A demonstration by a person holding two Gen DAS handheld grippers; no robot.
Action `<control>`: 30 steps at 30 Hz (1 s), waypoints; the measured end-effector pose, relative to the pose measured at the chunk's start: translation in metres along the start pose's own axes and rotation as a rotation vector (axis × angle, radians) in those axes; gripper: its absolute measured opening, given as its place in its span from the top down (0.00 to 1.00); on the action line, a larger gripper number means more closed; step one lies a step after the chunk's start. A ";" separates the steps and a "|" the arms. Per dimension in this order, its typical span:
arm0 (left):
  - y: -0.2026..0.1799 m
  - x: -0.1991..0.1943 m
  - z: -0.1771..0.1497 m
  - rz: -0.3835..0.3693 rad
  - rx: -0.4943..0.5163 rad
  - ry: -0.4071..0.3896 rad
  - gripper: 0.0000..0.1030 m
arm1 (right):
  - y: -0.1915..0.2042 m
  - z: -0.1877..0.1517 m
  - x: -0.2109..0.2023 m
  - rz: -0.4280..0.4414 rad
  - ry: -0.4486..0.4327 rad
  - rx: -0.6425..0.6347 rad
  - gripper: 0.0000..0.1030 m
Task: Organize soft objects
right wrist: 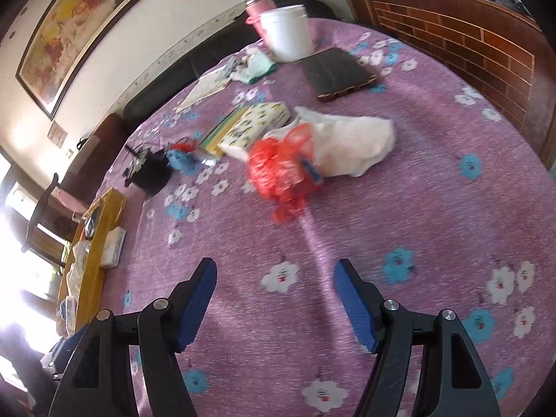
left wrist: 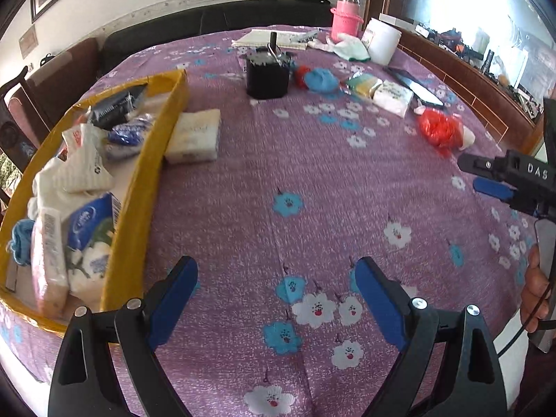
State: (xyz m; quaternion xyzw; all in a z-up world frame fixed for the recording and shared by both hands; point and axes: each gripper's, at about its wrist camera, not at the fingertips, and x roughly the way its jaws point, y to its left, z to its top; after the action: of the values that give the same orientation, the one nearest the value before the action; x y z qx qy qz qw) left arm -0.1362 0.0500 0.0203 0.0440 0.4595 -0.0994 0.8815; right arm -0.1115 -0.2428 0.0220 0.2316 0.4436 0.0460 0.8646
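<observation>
the right gripper (right wrist: 274, 299) is released and empty, facing the red bag (right wrist: 281, 173) on the tabletop (right wrist: 434, 191). pinch its bunched middle, then carry it to the yellow box (left wrist: 139, 215); left gripper (left wrist: 274, 302) gapes, empty.

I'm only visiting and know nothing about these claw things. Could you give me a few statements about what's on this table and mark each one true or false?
1. Both claws are empty. True: the left claw and the right claw stand open over bare tablecloth.
2. The yellow box is empty. False: it holds tissue packs and other soft things.
3. A white tissue pack lies outside the box, against its wall. True.
4. The red plastic bag is already in the box. False: it lies on the cloth beside a white bag.
5. The pink flask lies on its side. False: it stands upright.
</observation>
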 end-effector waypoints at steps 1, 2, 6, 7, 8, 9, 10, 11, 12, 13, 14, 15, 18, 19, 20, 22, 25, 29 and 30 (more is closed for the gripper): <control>-0.001 0.002 -0.002 0.008 0.008 -0.002 0.11 | 0.006 0.000 0.003 0.000 0.006 -0.015 0.28; -0.003 0.002 -0.003 0.017 0.023 -0.009 0.11 | 0.010 0.000 0.004 0.000 0.010 -0.025 0.28; -0.007 0.010 -0.011 -0.005 0.037 -0.010 0.07 | 0.026 0.000 0.013 -0.001 0.027 -0.057 0.28; -0.009 0.011 -0.012 -0.003 0.052 -0.017 0.04 | 0.031 0.000 0.015 -0.002 0.032 -0.064 0.28; -0.011 0.011 -0.014 -0.004 0.058 -0.027 0.01 | 0.035 0.000 0.018 -0.004 0.039 -0.072 0.28; -0.011 0.012 -0.015 -0.012 0.058 -0.042 0.00 | 0.039 0.000 0.020 -0.006 0.045 -0.080 0.28; -0.011 0.012 -0.017 -0.013 0.062 -0.059 0.00 | 0.043 -0.001 0.023 -0.009 0.052 -0.089 0.28; -0.011 0.012 -0.018 -0.015 0.065 -0.078 0.00 | 0.046 -0.001 0.025 -0.011 0.057 -0.098 0.28; -0.011 0.012 -0.019 -0.020 0.065 -0.085 0.00 | 0.051 -0.001 0.028 -0.014 0.064 -0.107 0.28; -0.010 0.011 -0.019 -0.025 0.066 -0.087 0.00 | 0.054 -0.002 0.031 -0.016 0.070 -0.114 0.28; -0.009 0.011 -0.019 -0.032 0.066 -0.091 0.00 | 0.058 -0.002 0.034 -0.020 0.075 -0.120 0.28; -0.009 0.011 -0.019 -0.036 0.065 -0.095 0.00 | 0.062 -0.002 0.036 -0.027 0.077 -0.128 0.28; -0.009 0.010 -0.019 -0.048 0.070 -0.104 0.00 | 0.077 0.001 0.044 -0.036 0.095 -0.163 0.27; -0.009 0.010 -0.019 -0.050 0.074 -0.105 0.00 | 0.085 0.004 0.046 -0.044 0.100 -0.184 0.27; -0.009 0.010 -0.020 -0.052 0.078 -0.106 0.00 | 0.092 0.007 0.048 -0.052 0.101 -0.204 0.27; -0.010 0.010 -0.020 -0.059 0.084 -0.109 0.00 | 0.113 0.016 0.050 -0.069 0.100 -0.272 0.27; -0.009 0.008 -0.021 -0.076 0.082 -0.116 0.00 | 0.152 0.027 0.055 -0.084 0.108 -0.412 0.26; -0.007 0.007 -0.022 -0.096 0.077 -0.124 0.00 | 0.213 0.038 0.082 -0.114 0.138 -0.658 0.22; -0.007 0.006 -0.023 -0.100 0.074 -0.126 0.00 | 0.226 0.040 0.092 -0.124 0.150 -0.707 0.22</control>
State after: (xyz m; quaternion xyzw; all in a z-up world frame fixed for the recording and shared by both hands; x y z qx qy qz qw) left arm -0.1525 0.0460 0.0025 0.0472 0.4008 -0.1630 0.9003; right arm 0.0041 -0.0301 0.0731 -0.1125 0.4755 0.1609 0.8575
